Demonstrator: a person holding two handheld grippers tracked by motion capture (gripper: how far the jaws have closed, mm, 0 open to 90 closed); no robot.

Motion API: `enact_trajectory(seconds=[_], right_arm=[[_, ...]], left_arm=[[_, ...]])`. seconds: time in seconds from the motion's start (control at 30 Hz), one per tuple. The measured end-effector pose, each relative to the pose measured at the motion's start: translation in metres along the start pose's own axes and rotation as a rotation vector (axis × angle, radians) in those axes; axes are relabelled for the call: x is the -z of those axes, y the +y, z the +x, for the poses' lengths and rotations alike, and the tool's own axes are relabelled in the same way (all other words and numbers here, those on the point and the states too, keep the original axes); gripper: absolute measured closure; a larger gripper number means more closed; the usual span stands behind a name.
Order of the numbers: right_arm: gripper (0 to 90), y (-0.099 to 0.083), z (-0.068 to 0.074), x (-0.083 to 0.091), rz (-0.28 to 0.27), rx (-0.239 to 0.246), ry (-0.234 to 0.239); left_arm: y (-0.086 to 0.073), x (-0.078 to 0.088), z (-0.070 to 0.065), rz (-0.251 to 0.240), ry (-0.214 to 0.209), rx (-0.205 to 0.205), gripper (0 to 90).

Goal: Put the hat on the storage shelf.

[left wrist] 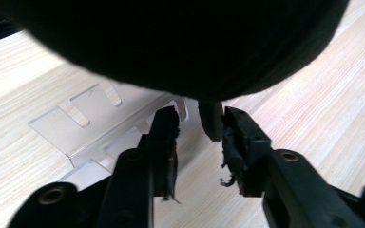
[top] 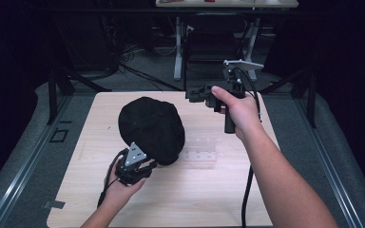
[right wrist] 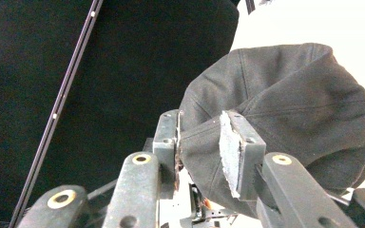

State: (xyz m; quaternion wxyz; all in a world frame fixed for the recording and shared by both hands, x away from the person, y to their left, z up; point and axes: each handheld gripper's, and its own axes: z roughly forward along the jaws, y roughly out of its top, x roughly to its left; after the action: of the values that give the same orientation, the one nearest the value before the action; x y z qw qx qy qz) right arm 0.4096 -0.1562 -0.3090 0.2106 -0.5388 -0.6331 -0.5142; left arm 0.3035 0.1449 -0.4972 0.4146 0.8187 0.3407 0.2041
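On the tabletop (top: pixel 180 199), the black cap (top: pixel 151 129) sat; the left hand-held gripper (top: pixel 145 167) stood released just beneath it, and the right hand-held gripper (top: pixel 194 93) hovered unclenched far right.

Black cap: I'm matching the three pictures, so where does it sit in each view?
High view: black cap left of centre.
Left gripper view: across the top, above the jaws.
Right gripper view: right of centre, beyond the jaws.
Shared landmark: clear slotted plate, right of the cap from above, below it in the left gripper view.
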Motion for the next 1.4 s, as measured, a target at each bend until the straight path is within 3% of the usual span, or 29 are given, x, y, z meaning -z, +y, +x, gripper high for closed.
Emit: enact_trajectory(seconds=[0.3,0.9,1.17,1.4], right_arm=[[68.1,-0.001,-0.004,0.001,0.001,-0.001,-0.008],[67.9,-0.009,-0.019,0.021,-0.007,0.016,-0.089],[67.8,-0.022,-0.029,0.04,-0.022,0.046,-0.149],[67.6,-0.037,-0.039,0.054,-0.044,0.066,-0.2]], left_arm=[[-0.002,0.006,0.001,-0.024,-0.044,0.05,56.9],[-0.027,0.022,0.019,-0.012,-0.028,0.108,52.7],[-0.044,0.034,0.035,-0.014,-0.005,0.178,52.0],[-0.058,0.034,0.043,-0.021,0.007,0.233,51.7]])
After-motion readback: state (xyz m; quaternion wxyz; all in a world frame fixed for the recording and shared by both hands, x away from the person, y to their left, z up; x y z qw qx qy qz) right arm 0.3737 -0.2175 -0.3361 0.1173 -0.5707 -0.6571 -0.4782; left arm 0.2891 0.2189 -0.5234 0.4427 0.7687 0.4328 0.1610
